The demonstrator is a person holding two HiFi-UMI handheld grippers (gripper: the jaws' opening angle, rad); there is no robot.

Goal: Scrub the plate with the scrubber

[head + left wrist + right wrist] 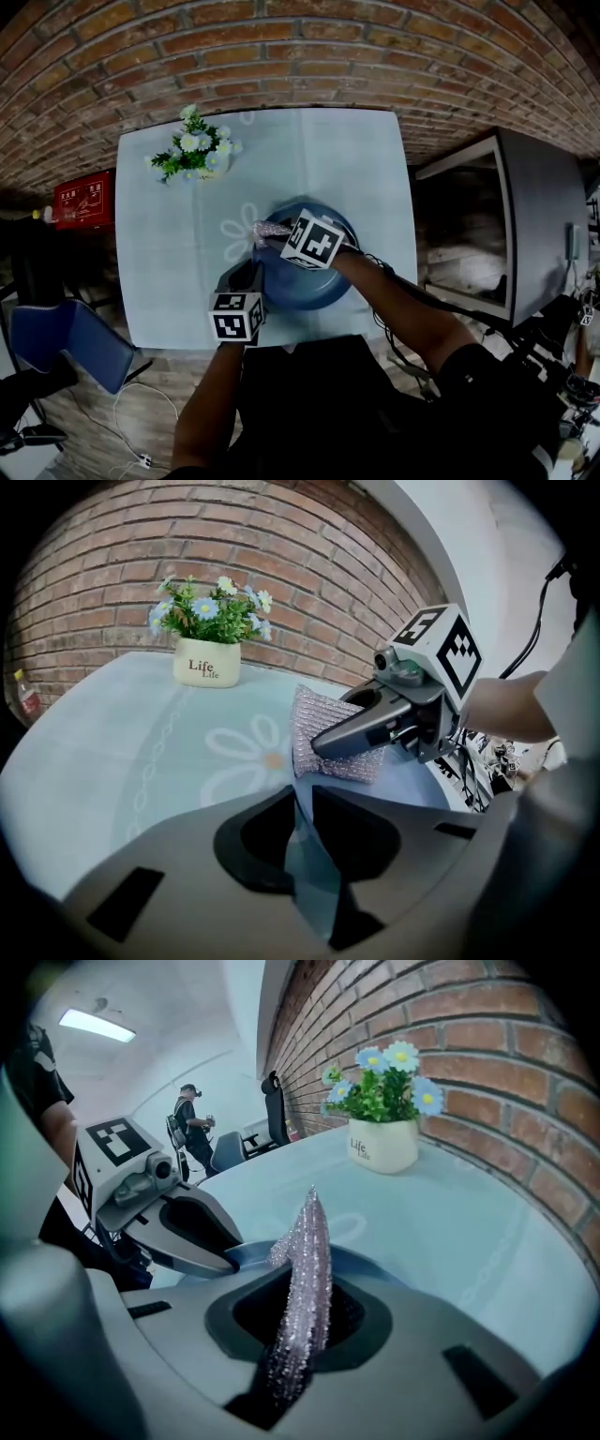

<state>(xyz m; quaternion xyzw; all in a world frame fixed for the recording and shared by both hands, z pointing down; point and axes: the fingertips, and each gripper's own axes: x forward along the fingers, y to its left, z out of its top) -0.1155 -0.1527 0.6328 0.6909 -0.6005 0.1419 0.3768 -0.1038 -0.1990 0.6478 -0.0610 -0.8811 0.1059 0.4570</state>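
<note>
A dark blue plate (323, 286) lies on the pale blue tablecloth (187, 244), toward the table's near edge. My left gripper (253, 277) reaches in from the near left, and its jaws are shut on the plate's rim (305, 855). Over the plate's far left part my right gripper (275, 236) is shut on a sparkly pink-silver scrubber (267, 228). In the left gripper view the scrubber (309, 714) hangs as a flat pad just above the plate (404, 781), pinched by the right gripper (323, 744). The scrubber (305, 1269) stands edge-on between the right jaws, with the left gripper (220, 1260) beyond it.
A white pot of blue and white flowers (194, 155) stands at the table's far left corner. A brick wall (300, 47) runs behind the table. A blue chair (66, 342) is at the left, a grey cabinet (525, 225) at the right. A person (192, 1119) stands far off.
</note>
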